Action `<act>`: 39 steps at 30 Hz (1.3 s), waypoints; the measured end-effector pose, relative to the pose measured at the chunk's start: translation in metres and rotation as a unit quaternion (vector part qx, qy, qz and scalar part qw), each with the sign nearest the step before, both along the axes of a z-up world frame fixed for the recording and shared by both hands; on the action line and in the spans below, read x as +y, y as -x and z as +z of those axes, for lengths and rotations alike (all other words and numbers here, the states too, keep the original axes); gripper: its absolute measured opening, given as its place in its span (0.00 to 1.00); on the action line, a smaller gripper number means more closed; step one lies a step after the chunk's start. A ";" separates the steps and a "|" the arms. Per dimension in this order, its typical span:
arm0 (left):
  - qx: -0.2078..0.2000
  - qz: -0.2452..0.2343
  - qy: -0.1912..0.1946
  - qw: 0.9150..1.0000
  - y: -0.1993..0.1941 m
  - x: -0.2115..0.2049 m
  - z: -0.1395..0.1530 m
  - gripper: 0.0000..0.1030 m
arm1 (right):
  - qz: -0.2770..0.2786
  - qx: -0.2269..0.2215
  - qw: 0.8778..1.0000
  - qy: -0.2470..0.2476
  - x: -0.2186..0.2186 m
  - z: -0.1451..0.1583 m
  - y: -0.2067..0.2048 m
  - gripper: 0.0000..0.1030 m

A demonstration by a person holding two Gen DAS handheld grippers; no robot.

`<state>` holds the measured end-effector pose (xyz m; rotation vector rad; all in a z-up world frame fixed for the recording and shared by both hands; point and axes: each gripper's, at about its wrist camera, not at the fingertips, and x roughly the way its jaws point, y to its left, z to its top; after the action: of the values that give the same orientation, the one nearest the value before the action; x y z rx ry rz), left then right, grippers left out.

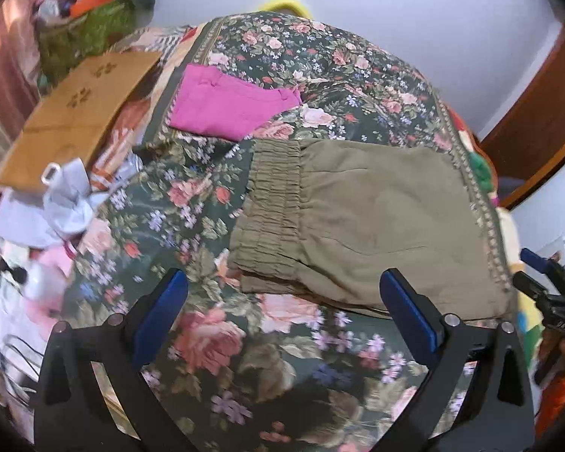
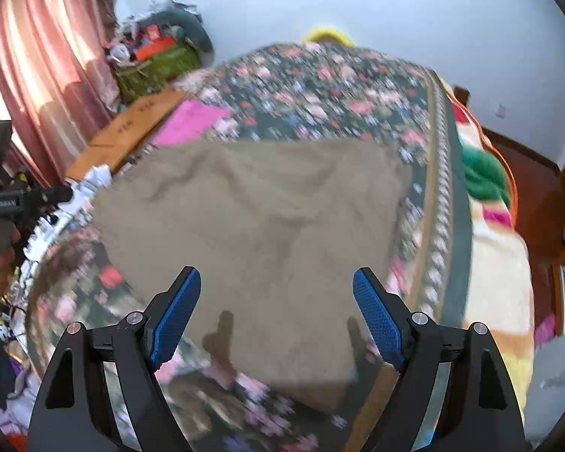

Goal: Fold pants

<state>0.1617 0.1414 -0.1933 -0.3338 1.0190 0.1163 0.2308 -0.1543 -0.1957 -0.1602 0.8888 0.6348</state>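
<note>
Two garments lie folded on the floral bedspread (image 1: 214, 339): the olive pants (image 1: 376, 222) near the grippers and a magenta pair (image 1: 229, 107) farther off, well apart from them.

At the left edge, the left wrist view alone shows crumpled white paper (image 1: 66, 196) and the paw-print marks on a flat brown cardboard sheet (image 1: 79, 113). It is the sharper view; only here does the pants' gathered, ruched elastic waistband (image 1: 273, 203) read clearly, facing left, with smooth woven cloth running off to the right toward the bedspread's patterned border. The folded bundle is a broad rectangle, its long axis across the picture, stacked layers showing at the near left corner. The left gripper (image 1: 282, 312) hangs above the bedspread with its fingers wide apart and nothing between the blue ribbed pads (image 1: 158, 324). At the far right edge, the right gripper (image 1: 546, 282) juts in.

The right wrist view is blurred: the pants (image 2: 252, 233) appear as a plain tan slab without waistband detail. It alone shows pink pleated curtains (image 2: 37, 86) on the left and a striped fleecy blanket (image 2: 497, 263) hanging off the bed's right side. The right gripper (image 2: 277, 320) is above the pants' near edge, fingers wide, holding nothing; their shadows fall on the cloth.
</note>
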 end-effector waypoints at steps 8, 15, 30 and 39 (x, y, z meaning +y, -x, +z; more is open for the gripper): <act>0.036 -0.023 0.111 0.993 -0.002 -0.017 -0.034 1.00 | 0.046 0.020 0.999 0.018 0.043 -0.033 -0.001 0.78; 0.044 -0.032 0.173 0.983 -0.004 -0.021 -0.052 1.00 | 0.047 0.073 0.996 -0.005 0.035 -0.052 -0.006 0.78; 0.051 0.026 0.204 0.977 -0.050 -0.001 -0.070 0.79 | 0.049 0.083 0.995 -0.034 0.030 -0.059 -0.004 0.78; 0.010 0.042 -0.021 0.999 -0.030 -0.029 -0.035 0.37 | 0.029 0.090 0.993 -0.073 0.008 -0.048 0.001 0.78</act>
<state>0.1922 0.1119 -0.2285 -0.3372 1.0210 0.2162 0.2301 -0.1463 -0.2435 0.0026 1.0093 0.7737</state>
